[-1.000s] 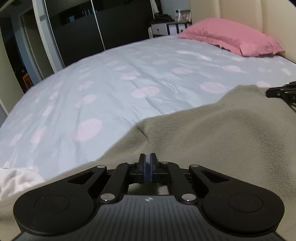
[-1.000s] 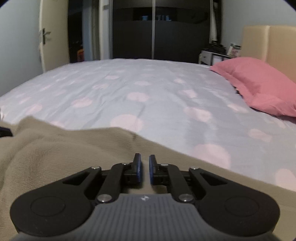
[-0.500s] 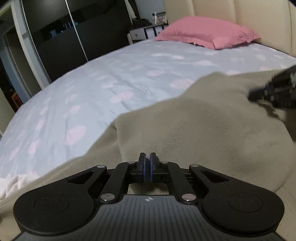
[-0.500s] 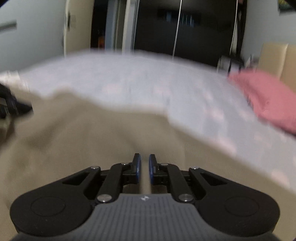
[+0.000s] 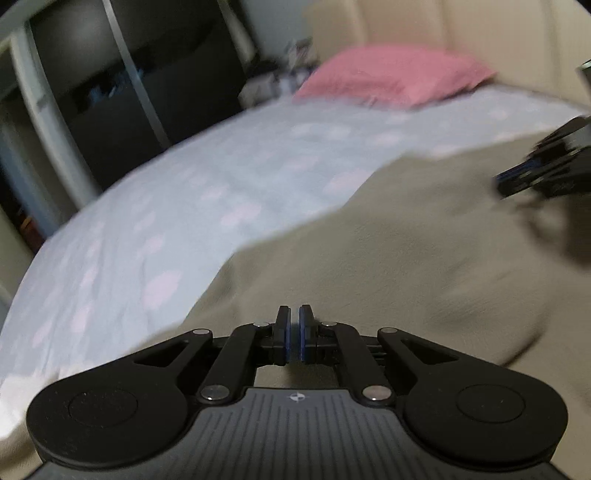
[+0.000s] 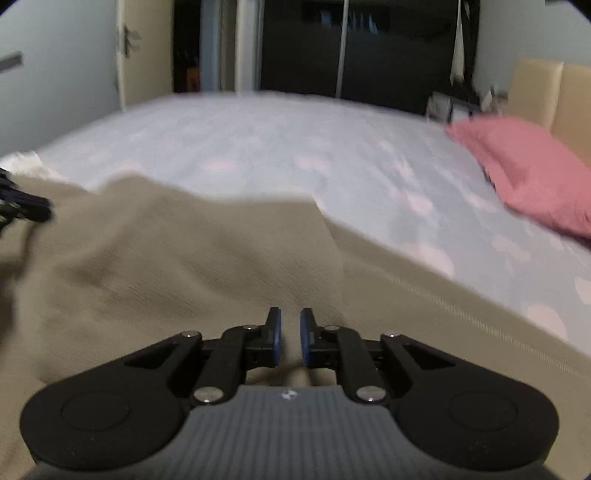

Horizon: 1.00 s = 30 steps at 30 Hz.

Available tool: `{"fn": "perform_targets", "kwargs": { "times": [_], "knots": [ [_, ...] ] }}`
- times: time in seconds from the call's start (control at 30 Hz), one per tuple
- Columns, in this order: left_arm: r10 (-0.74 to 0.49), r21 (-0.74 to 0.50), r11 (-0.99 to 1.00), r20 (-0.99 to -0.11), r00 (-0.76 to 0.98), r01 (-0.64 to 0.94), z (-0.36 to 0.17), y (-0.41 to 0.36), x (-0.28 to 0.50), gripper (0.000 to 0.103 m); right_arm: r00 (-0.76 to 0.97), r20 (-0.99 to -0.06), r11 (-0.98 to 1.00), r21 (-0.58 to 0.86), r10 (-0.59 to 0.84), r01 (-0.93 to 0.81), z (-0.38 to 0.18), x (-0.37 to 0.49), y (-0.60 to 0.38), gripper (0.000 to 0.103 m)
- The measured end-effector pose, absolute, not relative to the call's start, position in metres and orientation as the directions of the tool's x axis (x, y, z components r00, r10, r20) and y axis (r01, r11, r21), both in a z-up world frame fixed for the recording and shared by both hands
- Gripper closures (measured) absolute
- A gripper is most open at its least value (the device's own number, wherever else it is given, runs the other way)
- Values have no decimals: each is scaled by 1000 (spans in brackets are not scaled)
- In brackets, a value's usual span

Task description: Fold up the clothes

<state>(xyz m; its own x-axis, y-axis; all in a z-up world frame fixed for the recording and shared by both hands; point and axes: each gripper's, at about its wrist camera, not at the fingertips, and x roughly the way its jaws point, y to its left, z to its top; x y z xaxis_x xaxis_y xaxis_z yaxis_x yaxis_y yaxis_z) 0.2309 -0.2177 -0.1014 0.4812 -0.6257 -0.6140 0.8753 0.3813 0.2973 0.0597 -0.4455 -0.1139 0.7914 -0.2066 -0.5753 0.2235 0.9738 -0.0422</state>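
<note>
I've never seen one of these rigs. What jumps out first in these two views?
A big olive-tan garment fills the foreground on a pale blue bedsheet dotted with pink. The left gripper and right gripper, black with blue pads, each pinch its near edge. A pink pillow lies by the beige headboard.

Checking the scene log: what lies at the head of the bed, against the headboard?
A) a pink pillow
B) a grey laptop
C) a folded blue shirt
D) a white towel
A: a pink pillow lies on the dotted bedsheet against the cream headboard.
</note>
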Motion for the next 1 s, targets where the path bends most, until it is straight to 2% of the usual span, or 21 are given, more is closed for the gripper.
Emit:
{"fn": "perform_targets", "kwargs": {
  "times": [0.1,0.2,0.3,0.4,0.53,0.63,0.77,0.93,1.0],
  "knots": [
    [-680,274,275,-623,388,921,-99,-226,200,100,855,-509,995,-42,-100,91,-105,51,-413,89],
    [-689,255,177,-658,304,951,-110,-234,178,100,869,-495,999,-38,14,-38,-106,48,-381,90],
    [-641,239,141,-718,273,961,-130,-239,171,100,840,-540,992,-56,63,-111,-121,49,-363,90],
    [-599,223,139,-757,262,965,-145,-237,174,100,777,-625,994,-20,72,-108,-145,50,-365,90],
    [-595,191,137,-768,235,972,-159,-234,179,101,760,-641,994,85,107,-68,-165,49,-377,90],
    [-608,201,138,-756,243,970,-163,-231,177,101,761,-639,994,58,112,-97,-170,48,-372,90],
    [-582,189,153,-776,243,970,-158,-237,176,101,726,-676,990,38,128,-138,-165,56,-373,90],
    [-555,222,147,-789,266,964,-152,-241,170,101,585,-795,979,51,159,-198,-150,88,-375,90],
    [-526,229,157,-804,278,961,-144,-244,168,101,505,-849,983,82,154,-163,-138,103,-377,90]
  ]
}}
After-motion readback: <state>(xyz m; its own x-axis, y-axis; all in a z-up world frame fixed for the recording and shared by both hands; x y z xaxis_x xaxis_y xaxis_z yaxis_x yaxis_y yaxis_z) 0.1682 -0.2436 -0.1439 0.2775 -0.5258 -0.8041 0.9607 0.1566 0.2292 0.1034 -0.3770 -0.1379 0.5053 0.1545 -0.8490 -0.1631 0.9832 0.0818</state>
